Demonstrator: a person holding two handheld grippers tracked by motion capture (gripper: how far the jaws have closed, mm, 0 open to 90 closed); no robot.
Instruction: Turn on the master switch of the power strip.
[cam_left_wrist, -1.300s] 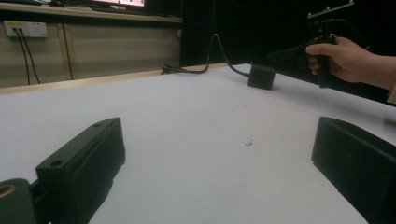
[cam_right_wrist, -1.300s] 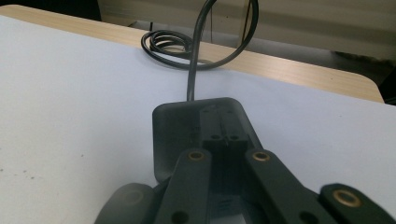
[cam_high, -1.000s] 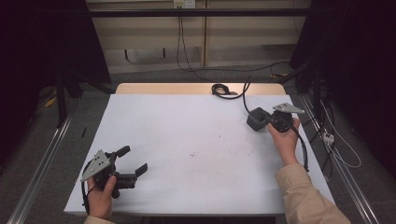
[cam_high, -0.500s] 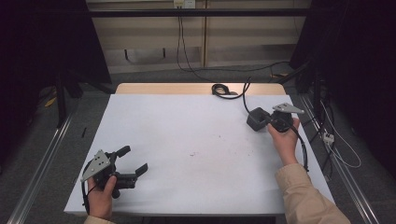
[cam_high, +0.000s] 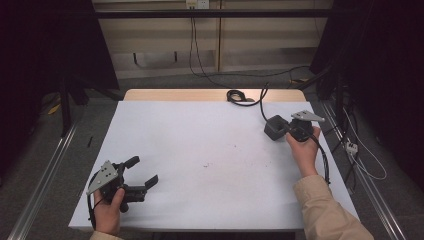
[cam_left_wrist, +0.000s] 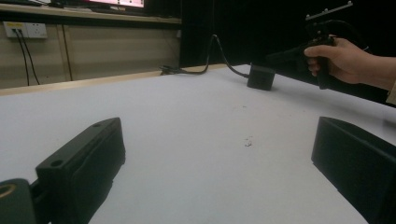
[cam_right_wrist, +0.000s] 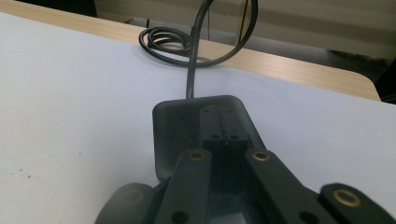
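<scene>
right gripper: jaws seen closed together in the right gripper view, tips lying over the top of the adapter; whether the block is pinched or just touched cannot be told.
left gripper: jaws spread wide, nothing between them, held low over the table at the near left corner; bare sheet seen between the jaws in the left gripper view.
adapter position: far right part of the table, just ahead of the right hand; seen in the high view as a dark block.
cable: leaves the adapter's far face, arcs up, and is coiled on the wooden strip at the table's back edge.
handling (judged): rigid plastic block, dense for its size, smooth sides, so some slip is likely under a light pinch; not fragile.
drag (judged): a pull from the stiff cable is to be expected when the block is moved.
grasp point (judged): across the two flat side faces near mid-body, clear of the cable exit.
</scene>
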